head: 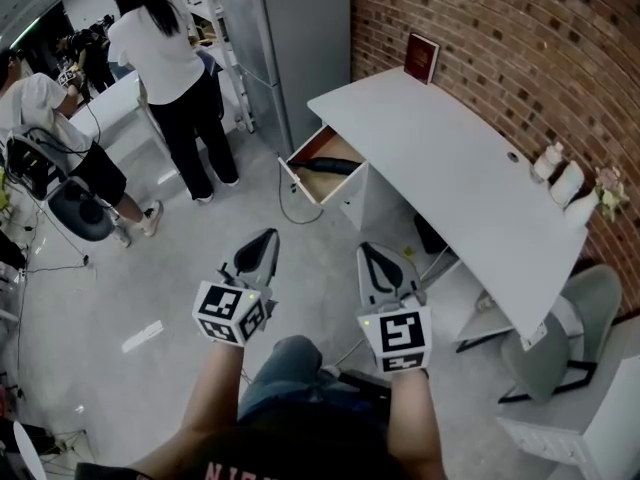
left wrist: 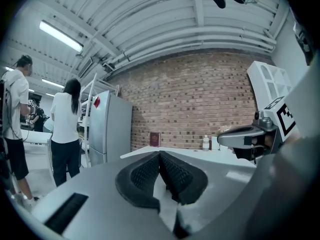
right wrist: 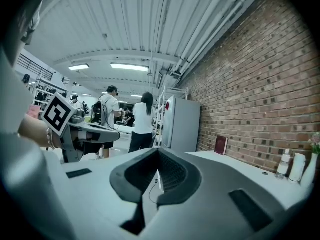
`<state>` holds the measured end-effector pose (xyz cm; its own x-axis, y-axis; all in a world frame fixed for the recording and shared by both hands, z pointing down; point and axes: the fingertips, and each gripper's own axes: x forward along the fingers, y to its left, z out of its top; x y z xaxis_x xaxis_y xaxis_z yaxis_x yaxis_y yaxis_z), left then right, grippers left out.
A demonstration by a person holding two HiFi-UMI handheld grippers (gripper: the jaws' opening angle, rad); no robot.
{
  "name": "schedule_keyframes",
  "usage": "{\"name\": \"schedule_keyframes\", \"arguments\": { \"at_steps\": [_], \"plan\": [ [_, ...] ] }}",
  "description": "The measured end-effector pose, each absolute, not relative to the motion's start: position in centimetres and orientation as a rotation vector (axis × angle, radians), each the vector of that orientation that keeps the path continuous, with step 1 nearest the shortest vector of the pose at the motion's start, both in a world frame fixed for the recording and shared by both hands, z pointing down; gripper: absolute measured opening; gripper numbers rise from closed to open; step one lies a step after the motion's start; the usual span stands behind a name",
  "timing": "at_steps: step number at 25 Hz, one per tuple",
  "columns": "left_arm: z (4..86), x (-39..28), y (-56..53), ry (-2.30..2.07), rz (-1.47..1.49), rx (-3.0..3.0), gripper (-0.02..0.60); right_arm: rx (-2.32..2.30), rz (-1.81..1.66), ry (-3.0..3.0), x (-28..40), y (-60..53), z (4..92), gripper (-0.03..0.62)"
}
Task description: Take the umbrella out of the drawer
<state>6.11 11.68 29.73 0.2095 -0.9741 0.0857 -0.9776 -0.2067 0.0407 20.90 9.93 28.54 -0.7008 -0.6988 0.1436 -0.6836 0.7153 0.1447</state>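
A dark folded umbrella lies in the open drawer at the near-left end of the white desk. Both grippers hover over the floor, well short of the drawer, and point toward it. My left gripper is shut with nothing between its pads, which meet at the tip in the left gripper view. My right gripper is alongside it, also shut and empty. The drawer's inside is hidden in both gripper views.
A red book leans on the brick wall at the desk's far end, and white bottles stand near its right end. A grey chair sits by the desk. A fridge and a standing person are left of the drawer.
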Motion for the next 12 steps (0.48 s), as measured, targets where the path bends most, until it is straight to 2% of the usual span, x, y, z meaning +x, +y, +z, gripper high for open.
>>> {"name": "schedule_keyframes", "arguments": {
  "at_steps": [12],
  "plan": [
    [32.3, 3.9, 3.2, -1.812, 0.072, 2.434, -0.002, 1.212, -0.067, -2.659, 19.5, 2.9, 31.2, -0.009]
  ]
}}
